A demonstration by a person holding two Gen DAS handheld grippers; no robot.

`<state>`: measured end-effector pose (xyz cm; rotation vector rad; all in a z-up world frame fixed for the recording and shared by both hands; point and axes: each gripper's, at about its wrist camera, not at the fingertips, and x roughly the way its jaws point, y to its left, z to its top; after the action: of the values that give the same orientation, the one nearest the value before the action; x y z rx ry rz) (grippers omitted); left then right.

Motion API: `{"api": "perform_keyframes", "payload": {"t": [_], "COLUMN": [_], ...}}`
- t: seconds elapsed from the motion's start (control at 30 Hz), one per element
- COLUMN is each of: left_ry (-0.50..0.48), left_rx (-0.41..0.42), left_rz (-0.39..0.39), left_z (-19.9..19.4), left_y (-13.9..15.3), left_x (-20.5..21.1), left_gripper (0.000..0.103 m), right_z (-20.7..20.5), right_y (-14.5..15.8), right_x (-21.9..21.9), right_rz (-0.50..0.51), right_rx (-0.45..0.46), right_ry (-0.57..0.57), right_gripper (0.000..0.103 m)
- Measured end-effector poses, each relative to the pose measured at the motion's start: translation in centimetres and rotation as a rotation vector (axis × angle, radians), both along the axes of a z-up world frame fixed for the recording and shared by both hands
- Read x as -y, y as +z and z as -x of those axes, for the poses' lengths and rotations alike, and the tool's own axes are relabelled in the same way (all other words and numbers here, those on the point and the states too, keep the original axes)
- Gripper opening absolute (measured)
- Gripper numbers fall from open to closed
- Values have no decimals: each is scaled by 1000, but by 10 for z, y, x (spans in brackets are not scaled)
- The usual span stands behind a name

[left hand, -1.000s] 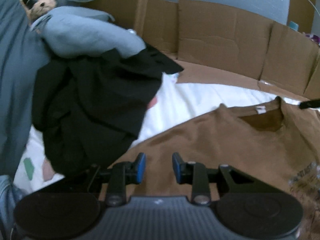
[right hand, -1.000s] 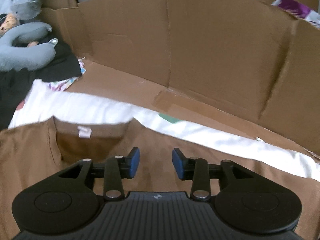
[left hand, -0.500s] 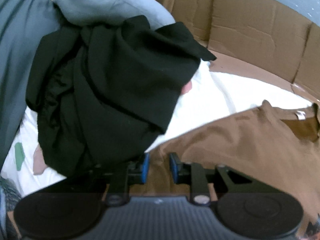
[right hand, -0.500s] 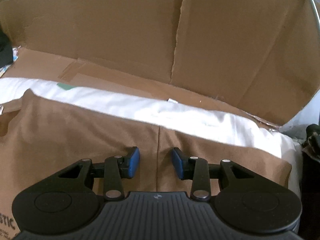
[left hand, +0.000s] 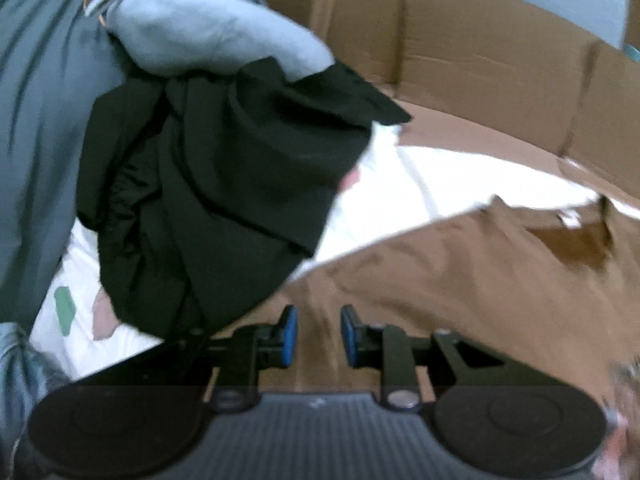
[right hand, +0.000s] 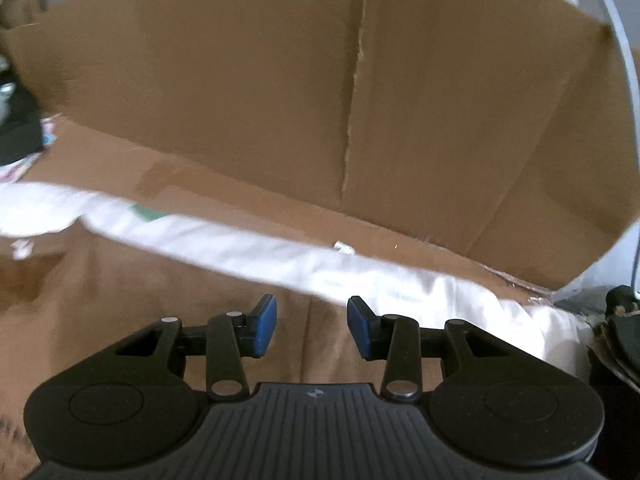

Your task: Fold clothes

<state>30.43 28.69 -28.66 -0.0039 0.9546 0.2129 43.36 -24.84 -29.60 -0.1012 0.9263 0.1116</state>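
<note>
Two grippers hover over one brown shirt (left hand: 460,280), spread flat on the white sheet (left hand: 400,184), collar toward the cardboard wall (right hand: 280,100). Your left gripper (left hand: 315,336) is unclenched above the left shoulder edge; your right gripper (right hand: 312,326) is opening, nothing between its pads, above the right sleeve seam.

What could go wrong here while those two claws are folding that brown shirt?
1. The black clothes overlap the brown shirt right beside the left gripper, so it might pinch or drag them along.
2. The right gripper is opening over a shirt seam with nothing pinched between its pads; it could close on the white sheet as well, pulling that up.
3. Both views are blurred, so a grab could miss.
</note>
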Motion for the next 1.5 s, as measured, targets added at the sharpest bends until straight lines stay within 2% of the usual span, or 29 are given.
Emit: {"api": "perform_keyframes", "payload": {"t": [0.23,0.4,0.57,0.73,0.93,1.03,1.17,1.2,1.23,1.37,1.5], "left_ry": [-52,-69,-40,-24,47,58,63,71,74,62,93], "left_rx": [-35,-67,-144,-119,-73,-105,-194,-211,-217,-239,-233], "left_rz": [13,34,71,-2,-40,-49,-48,-51,-62,-115,-139], "left_z": [49,80,103,126,129,125,127,129,131,131,133], "left_y": [6,-7,-35,-24,12,8,-13,-18,-21,-26,-15], "left_x": [23,38,45,42,15,5,-1,-3,-5,-7,-6], "left_gripper": [26,26,25,26,25,25,24,22,14,5,3], "right_z": [75,118,160,177,188,189,190,190,191,198,210], "right_y": [21,6,-27,-26,-15,-13,-17,-18,-19,-16,-8], "right_x": [21,17,20,47,47,52,63,66,70,85,98], "right_rz": [-31,10,82,36,40,38,36,38,41,40,47], "right_rx": [-18,-51,-148,-166,-143,-139,-163,-170,-175,-196,-229], "right_ry": [45,80,90,4,-3,-32,-82,-89,-94,-107,-91], "right_gripper": [46,46,45,46,46,46,46,46,46,46,46]}}
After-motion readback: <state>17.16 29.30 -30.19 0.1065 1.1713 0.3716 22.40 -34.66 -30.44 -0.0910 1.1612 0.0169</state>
